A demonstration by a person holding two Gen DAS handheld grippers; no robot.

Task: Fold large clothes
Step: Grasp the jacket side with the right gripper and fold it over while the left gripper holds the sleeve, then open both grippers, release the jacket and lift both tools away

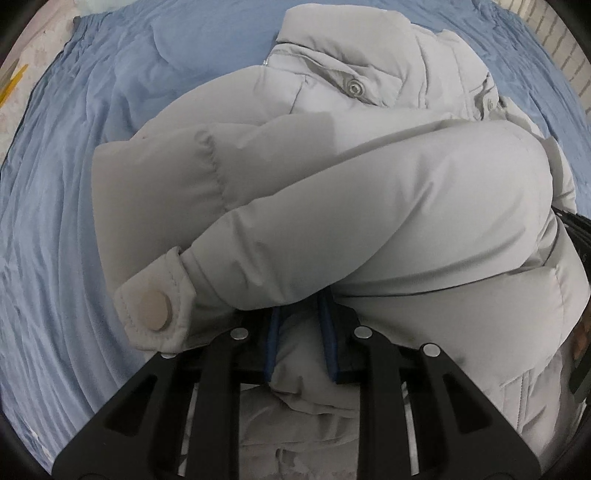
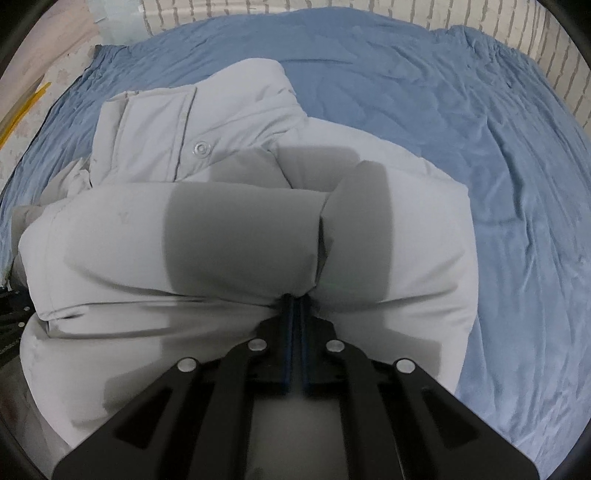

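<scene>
A pale grey puffer jacket (image 1: pixel 369 203) lies bunched on a blue bedsheet (image 1: pixel 55 221), its collar with a metal snap (image 1: pixel 356 87) at the far end. One sleeve crosses the body, and its cuff with a round beige button (image 1: pixel 155 310) sits near left. My left gripper (image 1: pixel 301 325) points steeply down, shut on a thick fold of the jacket's near edge. In the right wrist view the jacket (image 2: pixel 240 240) fills the middle, over the sheet (image 2: pixel 480 147). My right gripper (image 2: pixel 297 301) has its blue pads pressed together on a pinch of fabric, with creases running to the tips.
The blue sheet spreads wide to the right of the jacket (image 2: pixel 517 221) and to its left (image 1: pixel 44 295). A striped cover (image 2: pixel 369 11) borders the sheet at the far side. A yellow strip (image 2: pixel 22 110) lies beyond the sheet's left edge.
</scene>
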